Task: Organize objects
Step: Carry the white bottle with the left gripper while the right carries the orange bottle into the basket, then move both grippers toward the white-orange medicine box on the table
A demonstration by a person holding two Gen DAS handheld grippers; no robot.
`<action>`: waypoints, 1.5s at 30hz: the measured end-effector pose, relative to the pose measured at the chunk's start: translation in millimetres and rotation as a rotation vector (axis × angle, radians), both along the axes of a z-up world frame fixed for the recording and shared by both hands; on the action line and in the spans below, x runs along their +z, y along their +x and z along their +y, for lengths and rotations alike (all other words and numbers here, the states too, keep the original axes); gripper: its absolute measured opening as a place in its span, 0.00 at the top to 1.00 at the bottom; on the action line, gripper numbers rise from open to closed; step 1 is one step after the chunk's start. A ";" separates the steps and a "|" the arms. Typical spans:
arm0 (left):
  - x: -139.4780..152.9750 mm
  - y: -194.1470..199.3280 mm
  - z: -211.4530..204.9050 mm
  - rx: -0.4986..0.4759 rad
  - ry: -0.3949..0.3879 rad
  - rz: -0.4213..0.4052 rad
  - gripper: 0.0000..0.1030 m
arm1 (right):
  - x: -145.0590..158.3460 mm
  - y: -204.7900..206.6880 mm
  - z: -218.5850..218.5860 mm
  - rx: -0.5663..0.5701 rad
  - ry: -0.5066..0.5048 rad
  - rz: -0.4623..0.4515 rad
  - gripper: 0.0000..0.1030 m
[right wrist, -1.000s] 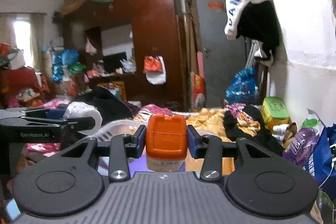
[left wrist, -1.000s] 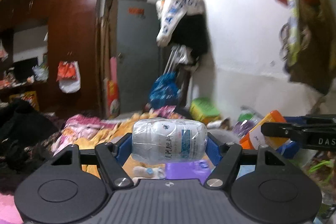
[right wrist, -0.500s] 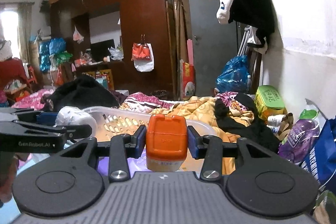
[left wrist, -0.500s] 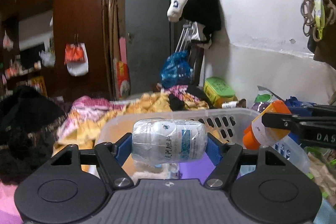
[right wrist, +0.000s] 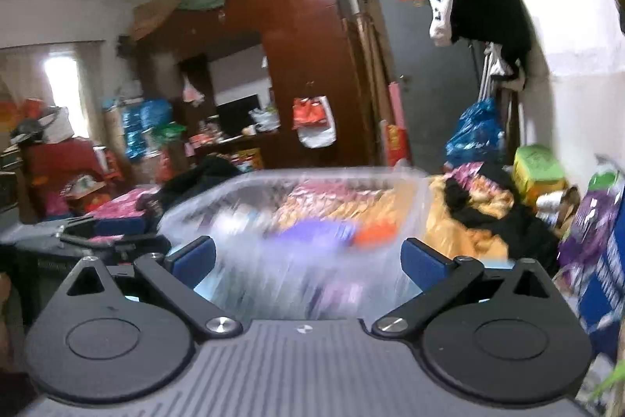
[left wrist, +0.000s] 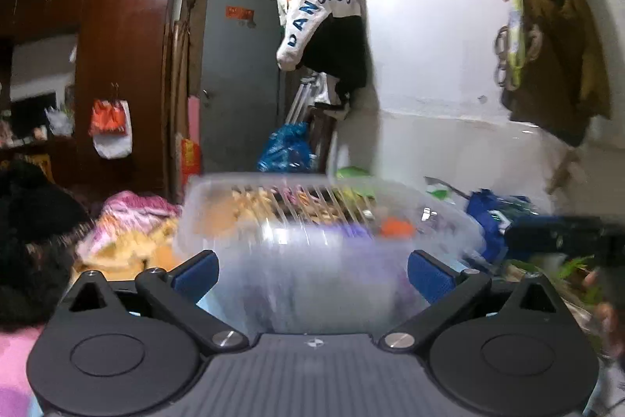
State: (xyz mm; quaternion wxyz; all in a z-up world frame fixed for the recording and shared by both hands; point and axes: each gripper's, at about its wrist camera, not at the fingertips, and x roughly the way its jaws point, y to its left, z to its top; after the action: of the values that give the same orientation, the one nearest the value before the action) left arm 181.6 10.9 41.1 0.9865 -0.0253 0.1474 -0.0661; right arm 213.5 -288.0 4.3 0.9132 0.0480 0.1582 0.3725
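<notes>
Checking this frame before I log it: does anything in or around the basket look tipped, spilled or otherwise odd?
Only motion blur: the clear basket smears. An orange-capped item lies inside. Left gripper and right gripper are open.

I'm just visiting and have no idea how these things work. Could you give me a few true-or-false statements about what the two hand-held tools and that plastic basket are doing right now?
1. The left tool is open with nothing between its blue pads. True.
2. The right tool grips an orange-capped jar. False: it is open and empty; an orange blur lies inside the basket.
3. A clear plastic basket sits directly ahead of both tools. True.
4. The basket looks sharp and crisp. False: it is motion-blurred in both views.
5. A white garment with blue letters hangs on the wall. True.
</notes>
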 end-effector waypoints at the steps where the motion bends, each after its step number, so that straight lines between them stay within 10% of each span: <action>1: -7.9 -10.3 1.0 -0.014 -0.010 0.008 0.00 | -15.5 -8.6 -1.1 0.018 0.004 0.021 0.00; 6: -49.2 -57.4 3.6 -0.042 -0.069 0.020 0.00 | -62.0 -20.1 0.4 0.075 0.031 0.124 0.00; 21: -84.9 -87.5 -25.4 -0.102 0.045 0.029 0.00 | -72.1 -28.4 1.6 0.053 -0.021 0.104 0.00; 33: -82.0 -113.8 42.8 0.070 -0.025 0.034 0.02 | -80.0 -56.3 4.7 0.083 -0.047 0.052 0.00; 45: -93.7 -93.7 -22.0 -0.104 0.038 0.053 0.04 | -51.4 -10.8 44.7 0.091 -0.093 0.090 0.04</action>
State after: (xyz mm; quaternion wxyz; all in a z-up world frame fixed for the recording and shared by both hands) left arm 87.9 -11.1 -52.6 0.9778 -0.0004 0.1761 -0.1138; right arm 202.8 -243.4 -47.2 0.8885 0.0148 0.2183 0.4034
